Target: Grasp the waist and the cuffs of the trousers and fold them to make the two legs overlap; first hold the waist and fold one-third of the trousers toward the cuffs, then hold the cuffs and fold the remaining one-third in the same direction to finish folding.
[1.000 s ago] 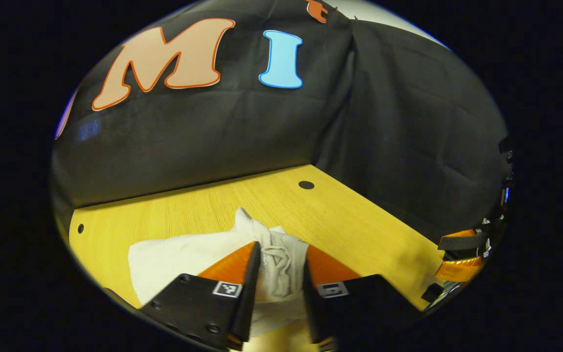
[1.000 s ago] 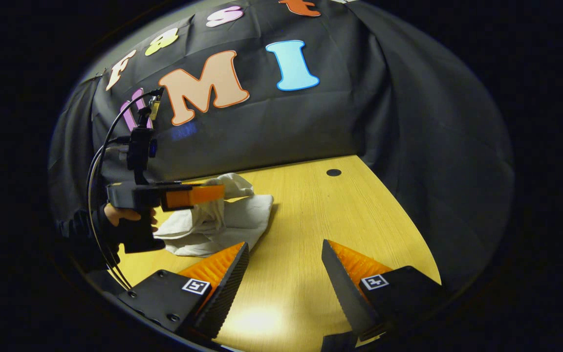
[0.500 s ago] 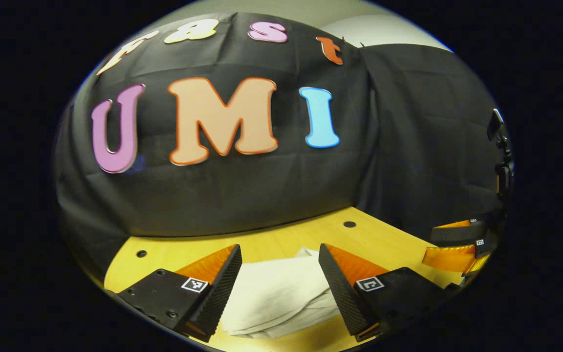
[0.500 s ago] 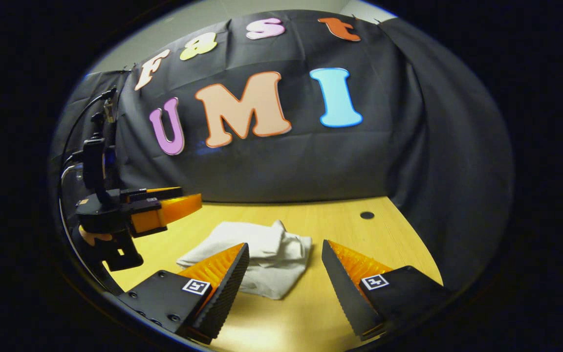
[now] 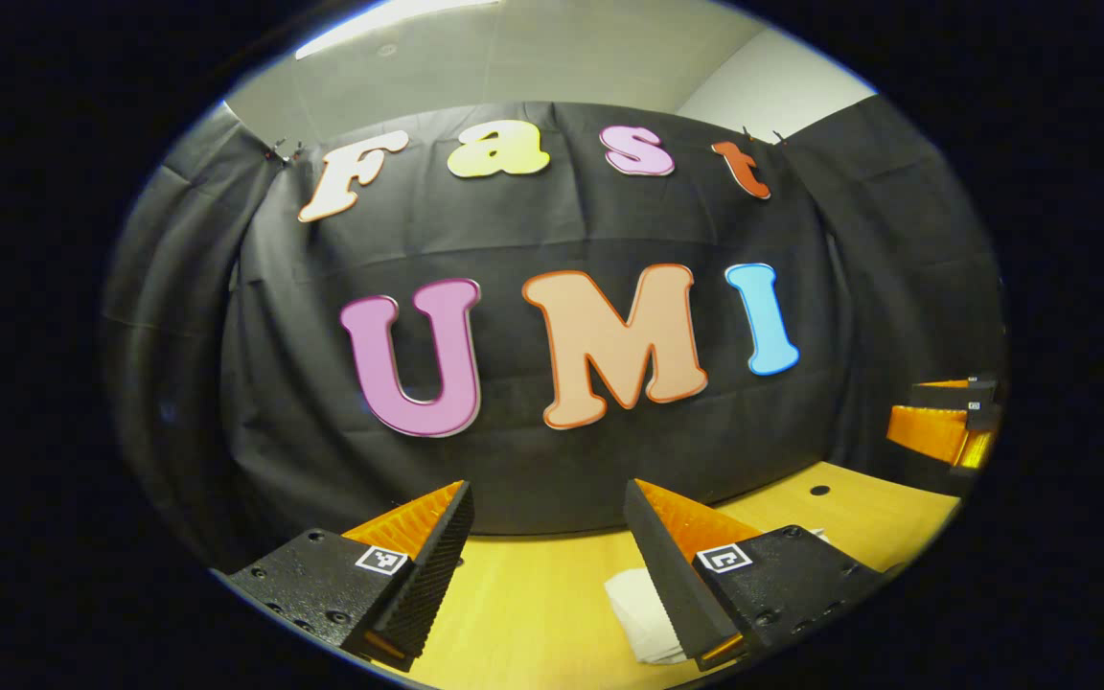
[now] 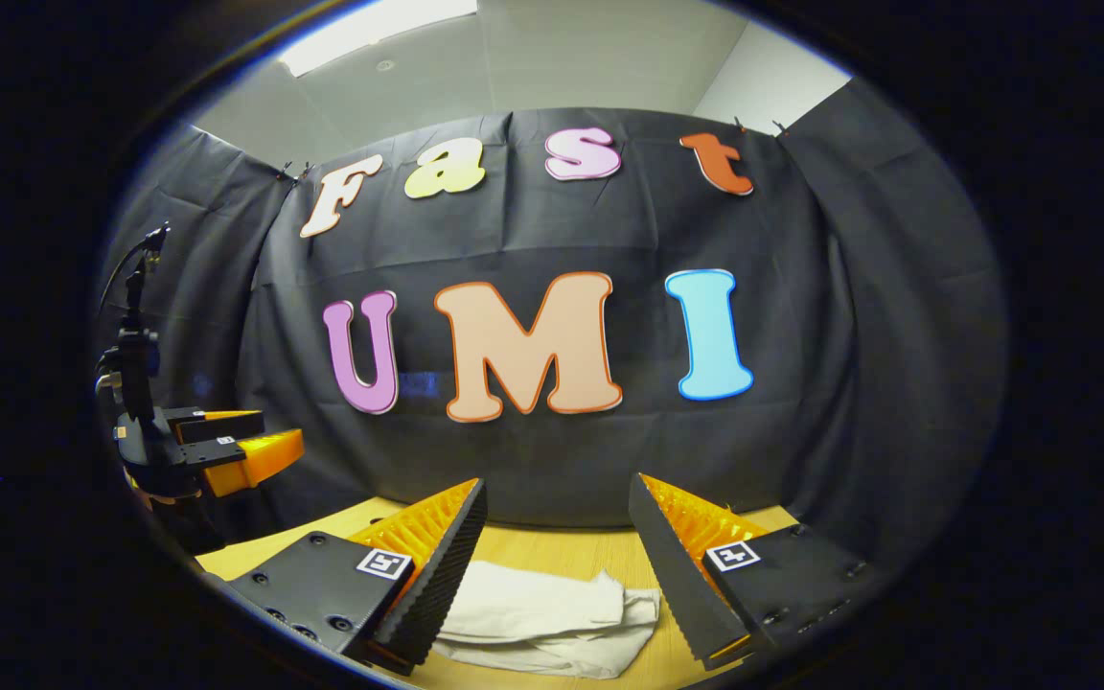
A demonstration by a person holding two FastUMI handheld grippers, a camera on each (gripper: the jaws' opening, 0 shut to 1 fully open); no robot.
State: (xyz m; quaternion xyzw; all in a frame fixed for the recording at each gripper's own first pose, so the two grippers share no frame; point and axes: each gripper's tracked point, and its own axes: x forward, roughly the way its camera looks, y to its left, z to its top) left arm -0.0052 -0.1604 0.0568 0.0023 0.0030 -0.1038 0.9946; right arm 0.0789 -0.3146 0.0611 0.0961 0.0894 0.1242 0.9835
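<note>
**Folded trousers flat on the worktop, both tongs released above them**

I see the trousers (image 6: pixel 542 618) lying as a pale, folded bundle on the yellow wooden worktop (image 6: pixel 552 551), at the near edge of the right gripper view. Their long axis runs left to right across that view, with stacked layered edges showing along the near side and a bunched, creased end at the right. I cannot tell which end is waist and which is cuffs.

In the left gripper view I get just a corner of the trousers (image 5: pixel 643 604), poking out beside the right finger, low in the frame. This view also gives me more bare worktop (image 5: pixel 533 594) and a small dark hole (image 5: pixel 818 490) in it toward the far right.

My right tongs (image 6: pixel 557 565) stand released, fingers wide apart, with the bundle visible in the gap below them and nothing between the pads. My left tongs (image 5: pixel 547 561) are likewise released and grasp nothing. Each finger block carries a small square black-and-white marker; I can read no brand or text on the trousers.

Each view catches the other tool farther off: the left tongs at the left edge of the right gripper view, with cables rising from them, and the right tongs (image 5: pixel 940 426) at the right edge of the left gripper view.
</note>
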